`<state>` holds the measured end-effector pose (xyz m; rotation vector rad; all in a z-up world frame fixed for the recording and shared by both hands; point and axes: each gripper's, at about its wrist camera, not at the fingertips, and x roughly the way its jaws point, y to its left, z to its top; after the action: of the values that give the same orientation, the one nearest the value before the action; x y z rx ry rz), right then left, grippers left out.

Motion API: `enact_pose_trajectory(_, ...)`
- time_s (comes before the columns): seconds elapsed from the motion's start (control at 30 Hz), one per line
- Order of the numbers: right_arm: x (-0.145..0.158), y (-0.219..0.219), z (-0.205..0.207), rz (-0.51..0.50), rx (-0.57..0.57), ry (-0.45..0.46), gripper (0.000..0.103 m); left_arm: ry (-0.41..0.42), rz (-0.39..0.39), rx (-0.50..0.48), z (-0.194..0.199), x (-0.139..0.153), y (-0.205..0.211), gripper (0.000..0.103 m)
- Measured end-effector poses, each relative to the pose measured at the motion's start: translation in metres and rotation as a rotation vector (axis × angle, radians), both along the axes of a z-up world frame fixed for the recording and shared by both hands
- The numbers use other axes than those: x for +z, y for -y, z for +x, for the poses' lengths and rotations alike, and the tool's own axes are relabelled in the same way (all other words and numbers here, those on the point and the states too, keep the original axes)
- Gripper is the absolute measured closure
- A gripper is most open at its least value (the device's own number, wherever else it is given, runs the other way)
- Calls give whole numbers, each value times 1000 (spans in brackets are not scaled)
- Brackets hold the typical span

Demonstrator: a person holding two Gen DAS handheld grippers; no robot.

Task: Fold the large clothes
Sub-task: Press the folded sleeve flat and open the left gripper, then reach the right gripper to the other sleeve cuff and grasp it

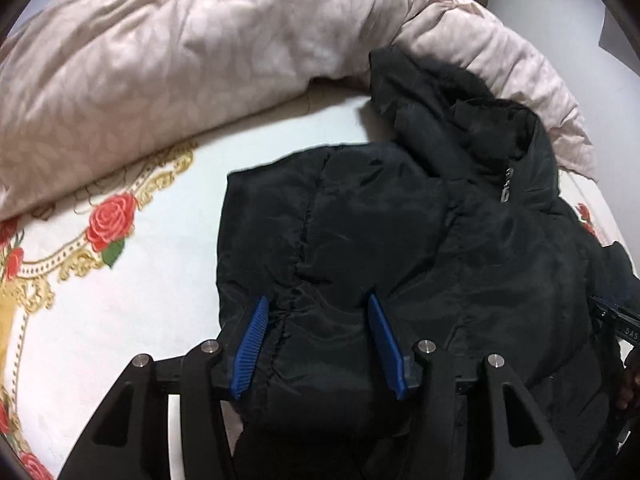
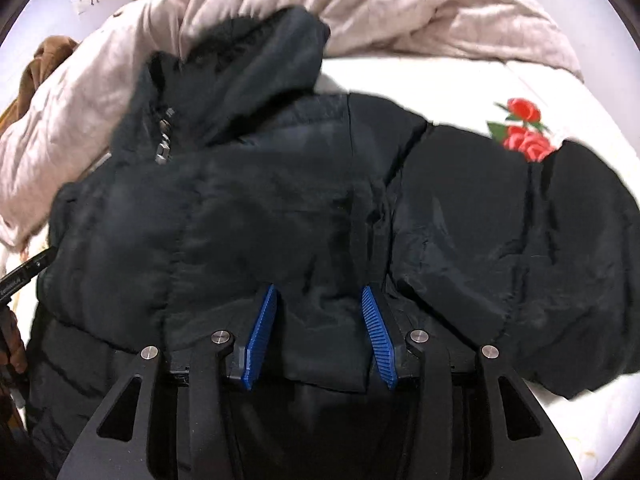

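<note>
Two grippers worked one black jacket point(image 1: 400, 232), which lay on the floral sheet point(image 1: 160, 280) at frame centre in both views, its hood point(image 2: 256, 64) toward the pink duvet point(image 1: 180, 60) along the top. We had the left gripper point(image 1: 318, 302) clenched on a padded fold at lower centre. We had the right gripper point(image 2: 320, 292) likewise clamped on a fold of jacket at lower centre.

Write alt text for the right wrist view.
A black padded jacket with a hood lies spread on a white bed sheet printed with red roses, a bunched pale duvet behind it. The right hand-held gripper, blue-padded, has a fold of the jacket between its jaws.
</note>
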<state>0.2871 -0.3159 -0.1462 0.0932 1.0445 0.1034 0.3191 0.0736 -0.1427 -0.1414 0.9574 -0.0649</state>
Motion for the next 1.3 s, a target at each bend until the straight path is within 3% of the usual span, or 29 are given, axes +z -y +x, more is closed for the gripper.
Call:
enact_pose_trajectory(0.23, 29, 2, -19, -18, -14, 28, 58, 12, 32, -13, -19, 26, 11, 49)
enact_pose_trajectory(0.53, 88, 10, -130, 1, -61, 133, 58, 105, 1, -69, -122, 90, 47, 49)
enact_pose_trajectory(0.93, 130, 12, -240, 18, -93, 187, 55, 133, -4, -137, -230, 132, 83, 49)
enact_pose_trajectory(1.0, 134, 15, -250, 29, -94, 193, 47, 138, -12, -143, -240, 137, 87, 44)
enact_pose_trajectory(1.07, 135, 19, -257, 40, -104, 196, 46, 134, -26, -148, -245, 138, 90, 40)
enact_pose_trajectory(1.3, 135, 46, -264, 81, -163, 195, 45, 120, -29, -173, -242, 140, 108, 37)
